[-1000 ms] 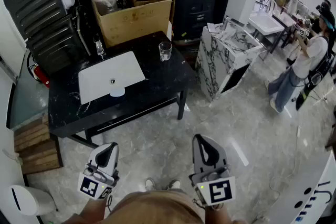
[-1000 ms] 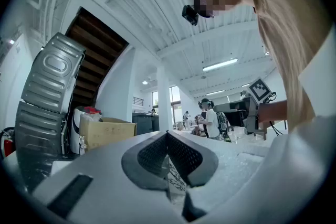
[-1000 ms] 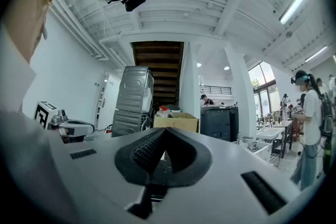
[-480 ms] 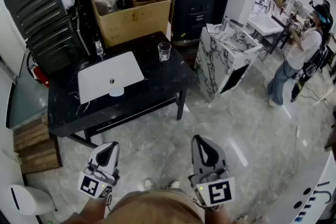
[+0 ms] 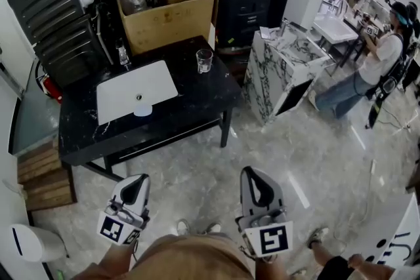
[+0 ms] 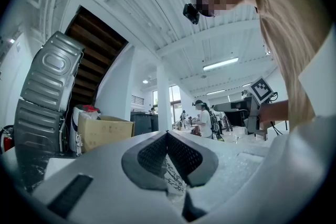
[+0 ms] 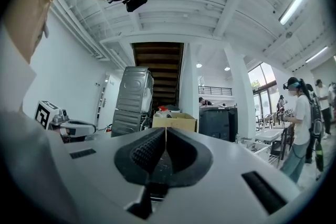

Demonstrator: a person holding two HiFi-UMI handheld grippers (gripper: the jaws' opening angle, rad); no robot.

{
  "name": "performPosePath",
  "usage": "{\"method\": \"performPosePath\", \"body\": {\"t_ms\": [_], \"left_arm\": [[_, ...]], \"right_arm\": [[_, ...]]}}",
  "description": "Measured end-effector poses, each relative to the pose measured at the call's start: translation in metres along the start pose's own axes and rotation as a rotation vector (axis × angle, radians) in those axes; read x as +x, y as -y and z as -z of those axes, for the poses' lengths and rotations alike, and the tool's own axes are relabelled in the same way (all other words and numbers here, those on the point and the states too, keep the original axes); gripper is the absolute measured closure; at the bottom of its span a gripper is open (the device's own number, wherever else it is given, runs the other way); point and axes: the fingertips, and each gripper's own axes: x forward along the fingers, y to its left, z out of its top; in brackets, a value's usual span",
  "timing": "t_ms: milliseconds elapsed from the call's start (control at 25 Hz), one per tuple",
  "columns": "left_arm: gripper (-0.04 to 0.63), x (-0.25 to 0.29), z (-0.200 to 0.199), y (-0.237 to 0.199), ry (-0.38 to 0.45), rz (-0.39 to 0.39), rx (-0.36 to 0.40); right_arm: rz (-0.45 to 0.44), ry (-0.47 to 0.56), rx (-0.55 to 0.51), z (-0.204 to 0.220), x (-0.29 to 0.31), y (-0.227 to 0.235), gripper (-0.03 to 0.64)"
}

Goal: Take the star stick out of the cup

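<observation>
A clear glass cup (image 5: 205, 60) stands on the black table (image 5: 203, 105), near its far right corner. I cannot make out a star stick in it at this distance. Both grippers hang low near the person's waist, well short of the table. The left gripper (image 5: 136, 181) has its jaws shut with nothing between them, and the left gripper view shows the dark pads (image 6: 152, 157) meeting at the tip. The right gripper (image 5: 253, 175) is likewise shut and empty, its ribbed pads (image 7: 147, 153) pressed together.
A white sink basin (image 5: 136, 90) is set in the table's left half. Behind it stands an open cardboard box (image 5: 167, 10). A marble-patterned cabinet (image 5: 285, 72) stands to the table's right, a person (image 5: 384, 65) farther right. Wooden pallets (image 5: 42, 177) and a white bin (image 5: 29, 242) lie at left.
Both grippers have kept still. The person at the far right has stepped with legs apart, and someone's leg and shoe have come in at the bottom right corner.
</observation>
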Motion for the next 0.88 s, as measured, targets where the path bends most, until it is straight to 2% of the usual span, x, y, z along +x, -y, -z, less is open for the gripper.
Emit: {"method": "performPosePath", "body": {"t_ms": [320,720,880], "left_arm": [[0.594,0.024,0.001,0.029,0.009,-0.038,0.012],[0.595,0.027,-0.005,0.019,0.02,-0.12,-0.006],[0.594,0.031,-0.003,0.007,0.028,-0.148,-0.015]], "right_arm": [[-0.02,-0.012,0.007,0.014,-0.012,0.039,0.612],[-0.04,-0.004,0.04,0.013,-0.013,0.061,0.612],[-0.045,-0.02,0.02,0.02,-0.013,0.073,0.612]]}}
